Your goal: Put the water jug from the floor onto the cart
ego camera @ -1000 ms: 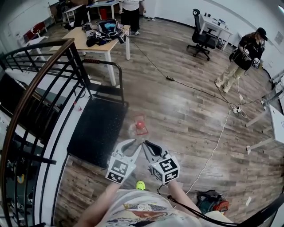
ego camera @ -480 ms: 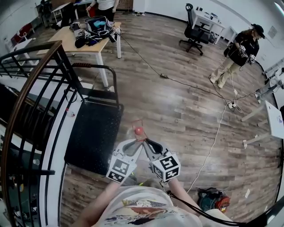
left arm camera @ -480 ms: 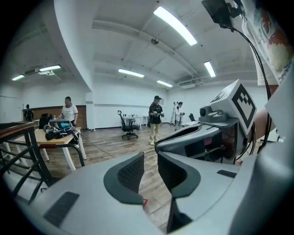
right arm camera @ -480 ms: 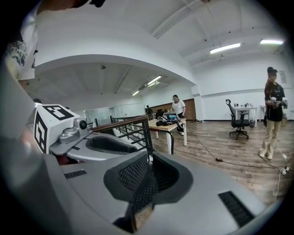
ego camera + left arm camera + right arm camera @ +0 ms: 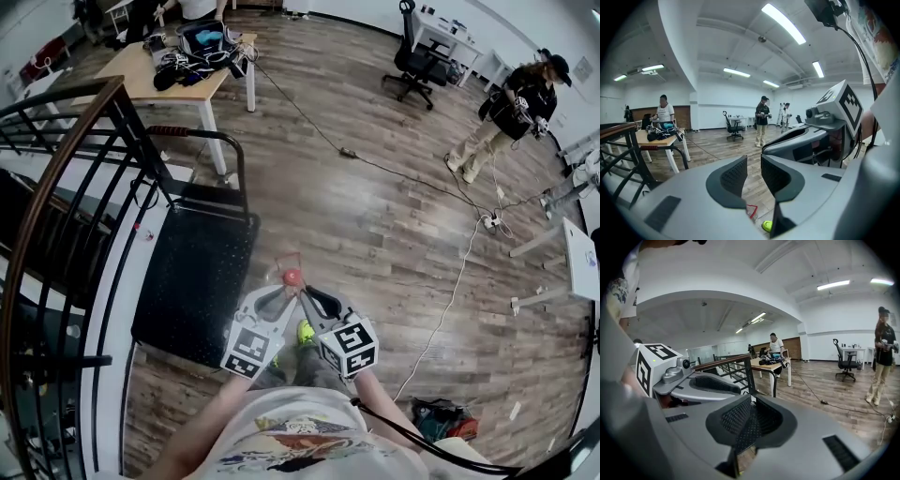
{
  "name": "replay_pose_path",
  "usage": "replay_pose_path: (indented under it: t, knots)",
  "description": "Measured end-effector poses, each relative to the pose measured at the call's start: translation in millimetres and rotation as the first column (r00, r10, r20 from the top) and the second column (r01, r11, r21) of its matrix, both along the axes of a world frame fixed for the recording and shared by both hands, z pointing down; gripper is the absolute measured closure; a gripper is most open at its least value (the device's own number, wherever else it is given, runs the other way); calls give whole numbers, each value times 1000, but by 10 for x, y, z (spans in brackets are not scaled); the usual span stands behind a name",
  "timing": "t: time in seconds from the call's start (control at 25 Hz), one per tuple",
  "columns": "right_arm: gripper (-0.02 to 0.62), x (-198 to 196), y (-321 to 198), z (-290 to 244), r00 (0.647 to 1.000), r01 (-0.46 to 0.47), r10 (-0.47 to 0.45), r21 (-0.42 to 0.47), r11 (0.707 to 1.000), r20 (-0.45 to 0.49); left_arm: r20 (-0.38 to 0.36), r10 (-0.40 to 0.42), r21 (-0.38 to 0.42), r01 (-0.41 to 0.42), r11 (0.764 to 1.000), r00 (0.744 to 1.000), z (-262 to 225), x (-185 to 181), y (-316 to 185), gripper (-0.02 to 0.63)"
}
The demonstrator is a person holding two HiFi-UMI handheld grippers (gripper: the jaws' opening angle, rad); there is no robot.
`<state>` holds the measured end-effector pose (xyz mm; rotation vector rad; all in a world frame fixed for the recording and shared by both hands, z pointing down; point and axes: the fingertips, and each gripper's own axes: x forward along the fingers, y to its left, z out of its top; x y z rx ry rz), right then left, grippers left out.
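Observation:
The water jug is clear with a red cap and stands on the wood floor, just right of the black flat cart. In the head view both grippers hover side by side just short of the cap. My left gripper is open, a narrow gap between its pads with only floor behind it. In the left gripper view a red part of the jug shows below the jaws. My right gripper is shut and empty, its pads together in the right gripper view.
A black stair railing runs along the left, beside the cart's raised handle. A wooden table with bags stands beyond. A white cable crosses the floor at right. A person stands far right. My yellow-green shoe shows below the grippers.
Both grippers have moved forward together and now sit close to the jug's red cap. Their jaws have not changed.

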<state>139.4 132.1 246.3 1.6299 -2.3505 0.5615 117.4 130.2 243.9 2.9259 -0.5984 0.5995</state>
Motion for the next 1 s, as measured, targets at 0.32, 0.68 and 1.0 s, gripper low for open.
replay_pose_path:
  t: [0.32, 0.68, 1.0]
  knots:
    - [574, 364, -470, 128, 992, 123, -123, -13, 992, 3, 30, -123, -13, 124, 992, 992, 195, 330, -471, 517]
    - [574, 754, -1033, 401, 969, 247, -246, -21, 969, 30, 46, -244, -4, 244, 970, 969, 456, 773, -1025, 518]
    - [574, 800, -1471, 803, 962, 271, -271, -29, 962, 17, 70, -265, 1, 266, 964, 962, 844, 814, -1463, 517]
